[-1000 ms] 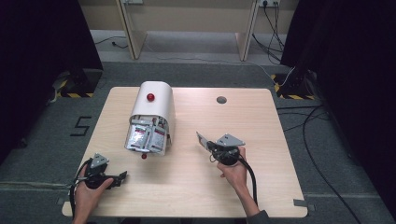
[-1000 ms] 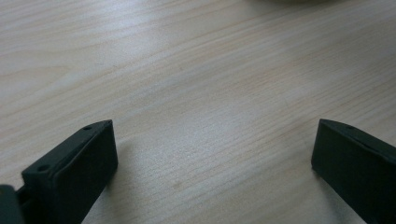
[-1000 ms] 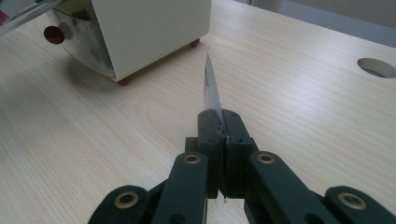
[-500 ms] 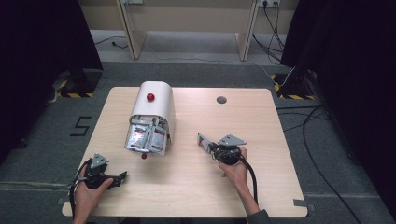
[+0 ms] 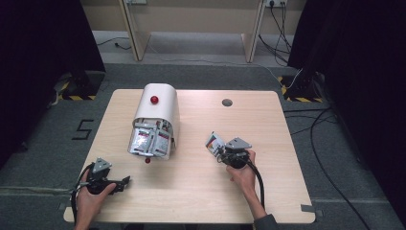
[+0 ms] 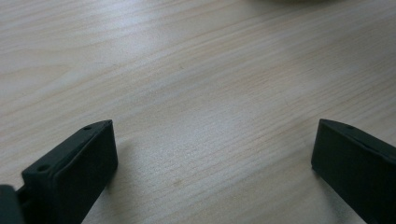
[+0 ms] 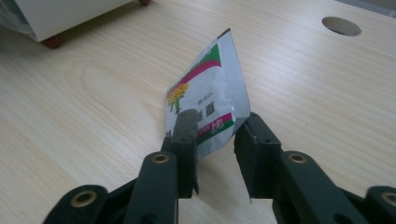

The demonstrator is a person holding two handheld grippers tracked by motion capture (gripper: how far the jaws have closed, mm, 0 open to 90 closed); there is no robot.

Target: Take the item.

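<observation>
1. Two grippers sit on the table (image 5: 287, 191) from high up. My left gripper (image 5: 125, 181) rests near the front left corner. My right gripper (image 5: 218, 149) has a packet (image 5: 214, 142) at its tip, right of the white box (image 5: 160, 103) full of packets.
2. My left gripper (image 6: 212, 154) is wide open, with bare wood between its jaws.
3. My right gripper (image 7: 215, 135) has just been opening. The packet (image 7: 210, 98) stands tilted between the jaws. It leans on one jaw, and there is a gap at the other.
</observation>
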